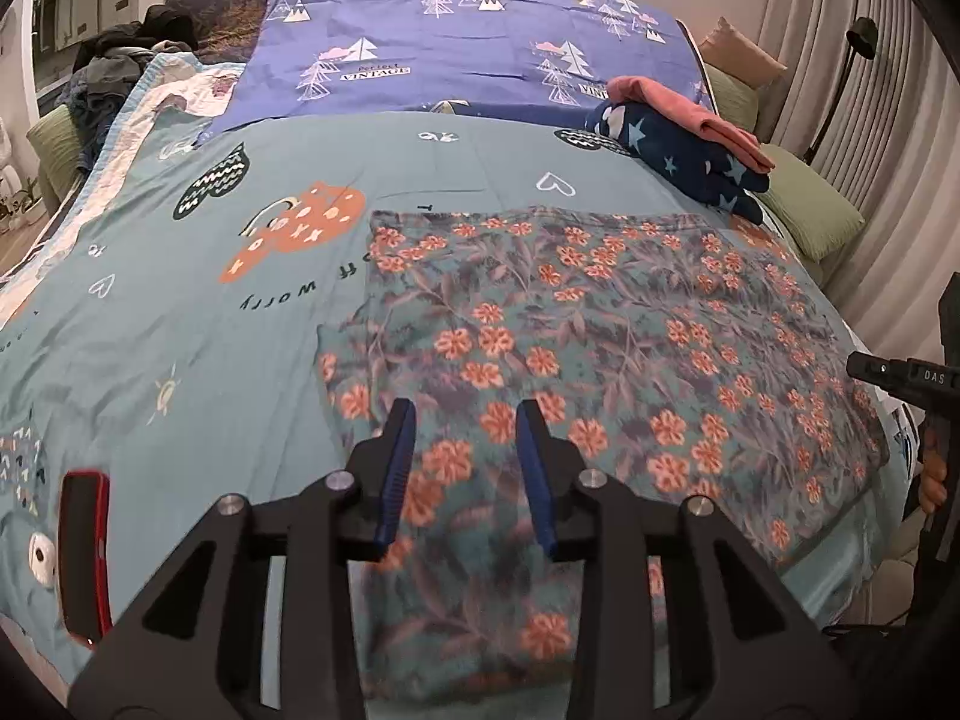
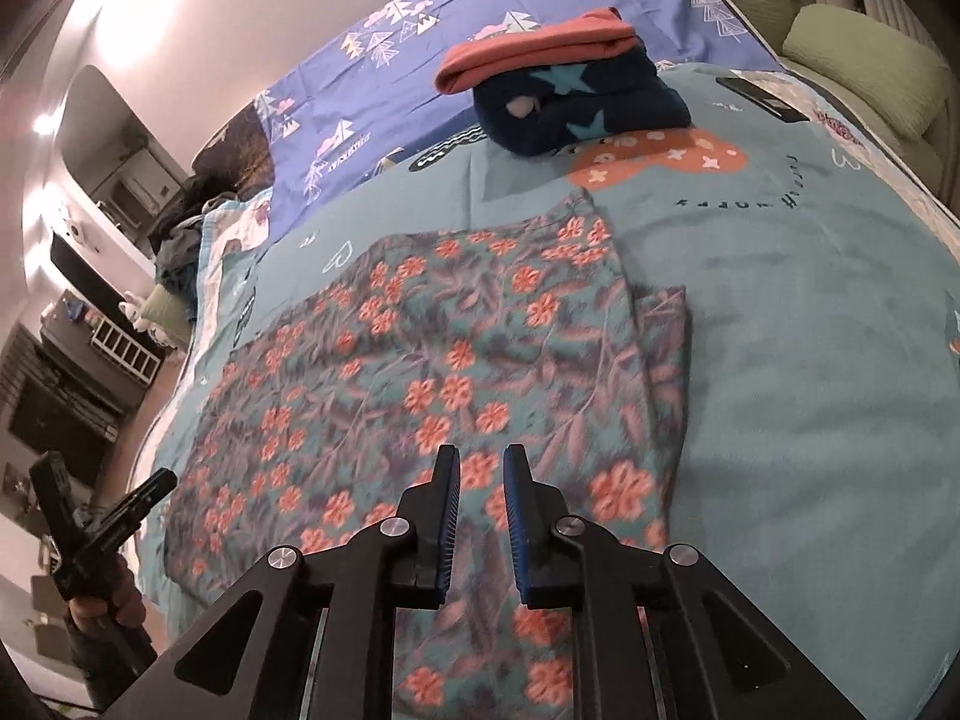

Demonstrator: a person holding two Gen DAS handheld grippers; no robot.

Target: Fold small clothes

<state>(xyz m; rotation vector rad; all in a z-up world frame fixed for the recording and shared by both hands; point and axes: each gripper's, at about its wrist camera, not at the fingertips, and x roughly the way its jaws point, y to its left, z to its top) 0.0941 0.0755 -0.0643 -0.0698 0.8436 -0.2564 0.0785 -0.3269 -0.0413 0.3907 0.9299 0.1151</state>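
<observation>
both sets of jaws stand spread with nothing between them. left gripper (image 1: pixel 465 414) hangs over the near left part of the flowered cloth (image 1: pixel 600 348), its blue pads parted above the print. the cloth lies flat on the teal bedspread (image 1: pixel 180 312), toward the bed's near right side, with one strip running down over the near edge. a red-edged phone (image 1: pixel 84 546) lies by the near left edge. right gripper (image 2: pixel 481 459) hangs over the near end of the same cloth, its gap narrower but open. toward the far right corner a folded pink garment (image 1: pixel 696 111) sits on a folded navy star garment (image 1: pixel 690 159). beyond them lies a purple sheet (image 1: pixel 468 42) with tree prints.
</observation>
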